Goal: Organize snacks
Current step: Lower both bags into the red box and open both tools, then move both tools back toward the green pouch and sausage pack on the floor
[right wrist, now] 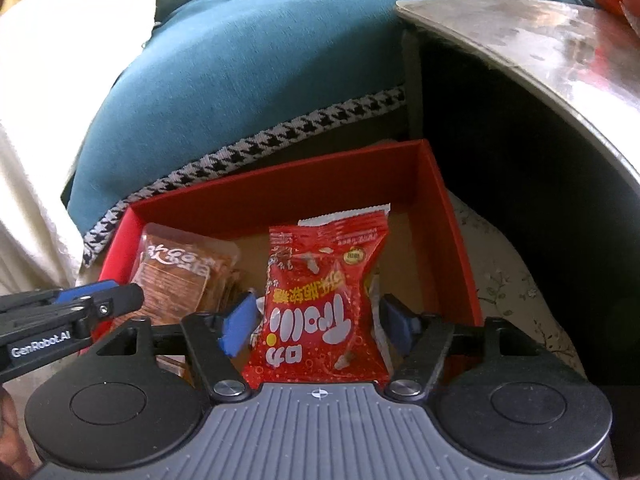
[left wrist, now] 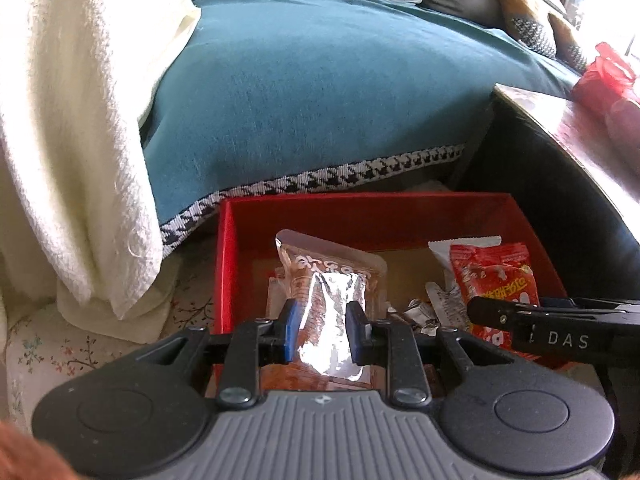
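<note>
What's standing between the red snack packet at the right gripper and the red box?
Nothing visible. The red snack packet sits between the right gripper's open jaws, already over the red box, with bare floor showing beside it.

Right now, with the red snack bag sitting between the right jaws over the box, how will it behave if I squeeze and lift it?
The red snack bag looks puffy and crinkled, so it will probably squash rather than resist. Its glossy film may slip. It seems light for its size, and its loose top edge would likely flop over the red box.
</note>
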Demonstrator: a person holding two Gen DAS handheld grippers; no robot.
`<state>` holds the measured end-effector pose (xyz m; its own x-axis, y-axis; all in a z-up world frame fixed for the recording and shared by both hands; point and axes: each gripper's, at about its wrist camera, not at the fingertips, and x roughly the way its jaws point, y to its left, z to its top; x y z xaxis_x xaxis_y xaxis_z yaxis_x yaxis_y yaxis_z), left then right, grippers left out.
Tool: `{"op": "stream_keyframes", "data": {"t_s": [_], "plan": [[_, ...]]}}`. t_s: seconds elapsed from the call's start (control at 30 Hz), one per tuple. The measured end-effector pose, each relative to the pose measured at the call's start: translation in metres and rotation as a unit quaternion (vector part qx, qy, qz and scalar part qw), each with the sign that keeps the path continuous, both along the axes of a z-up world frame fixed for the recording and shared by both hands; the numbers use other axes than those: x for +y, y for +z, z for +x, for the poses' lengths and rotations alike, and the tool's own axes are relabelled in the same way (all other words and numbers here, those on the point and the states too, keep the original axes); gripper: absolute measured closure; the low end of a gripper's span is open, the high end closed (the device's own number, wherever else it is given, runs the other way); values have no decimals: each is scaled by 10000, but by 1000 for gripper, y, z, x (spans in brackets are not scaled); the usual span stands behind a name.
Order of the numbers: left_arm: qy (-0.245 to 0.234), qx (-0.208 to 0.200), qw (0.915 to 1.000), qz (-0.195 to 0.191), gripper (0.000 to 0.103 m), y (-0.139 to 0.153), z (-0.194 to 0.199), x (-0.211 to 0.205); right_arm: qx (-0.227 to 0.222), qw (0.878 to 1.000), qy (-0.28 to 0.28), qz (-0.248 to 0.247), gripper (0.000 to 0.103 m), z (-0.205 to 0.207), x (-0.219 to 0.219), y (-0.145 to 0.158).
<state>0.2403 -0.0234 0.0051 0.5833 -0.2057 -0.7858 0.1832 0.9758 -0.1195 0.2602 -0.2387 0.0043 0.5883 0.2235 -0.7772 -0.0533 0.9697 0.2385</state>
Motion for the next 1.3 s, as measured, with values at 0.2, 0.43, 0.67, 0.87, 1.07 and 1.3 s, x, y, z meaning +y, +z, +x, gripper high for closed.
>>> {"op": "stream_keyframes", "data": {"t_s": [0.2,0.43,0.67,0.87,1.07,1.3], "plan": [[22,-275,9996,55,77,15,-11,4,-225,9997,-13,-91,22,-16,-8,17],[-429,-370,9984,-24,74,30,-39,-2,-331,9989,41,-323,19,-59,-29,28],[-1396,-172,9898,-208,71,34,-70,-31,77,9979,238,-591,17,-86,-53,11],[-1495,-46,9886,-171,70,29,-78,-41,360,9869,1287,-907,16,-79,-38,-23],[-1373,195,9901,-211,69,16,-70,-34,434,9771,1883,-894,13,-50,-22,-41],[-1356,357,9899,-186,69,7,-70,-31,762,9651,2403,-709,6,-68,-16,-48]]}}
